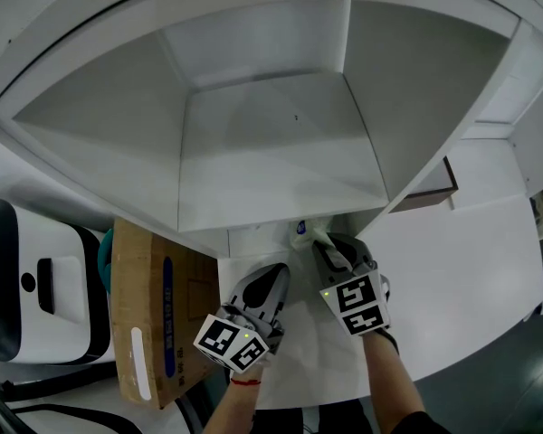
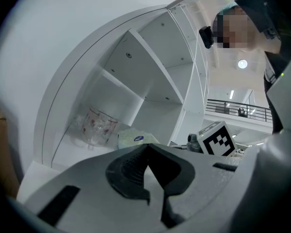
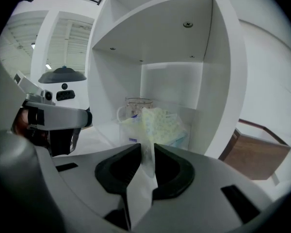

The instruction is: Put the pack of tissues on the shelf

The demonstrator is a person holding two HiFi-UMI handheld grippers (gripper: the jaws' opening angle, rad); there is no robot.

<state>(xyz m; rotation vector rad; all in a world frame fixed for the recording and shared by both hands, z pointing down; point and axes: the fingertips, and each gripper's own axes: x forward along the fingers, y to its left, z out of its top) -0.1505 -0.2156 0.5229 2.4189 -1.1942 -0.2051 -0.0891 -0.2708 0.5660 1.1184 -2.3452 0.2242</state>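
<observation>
Right gripper view: the right gripper (image 3: 146, 148) pinches the pack of tissues (image 3: 161, 125) by its wrapper, apparently already on the shelf (image 3: 223, 81) at twelve o'clock, beside a glass mug (image 3: 135, 105). Left gripper (image 2: 148, 147), jaws pressed together, is empty. Only letting go seems left.

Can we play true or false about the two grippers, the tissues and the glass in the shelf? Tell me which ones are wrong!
1. The right gripper is pinching the pack of tissues. True.
2. The left gripper is holding the glass. False: its jaws are shut with nothing between them, and the glass stands apart from it.
3. The glass stands inside a compartment of the white shelf, behind the pack as the right gripper view shows it. True.
4. The cardboard box lies on the person's right. False: it lies on the left, beside the left gripper.
</observation>
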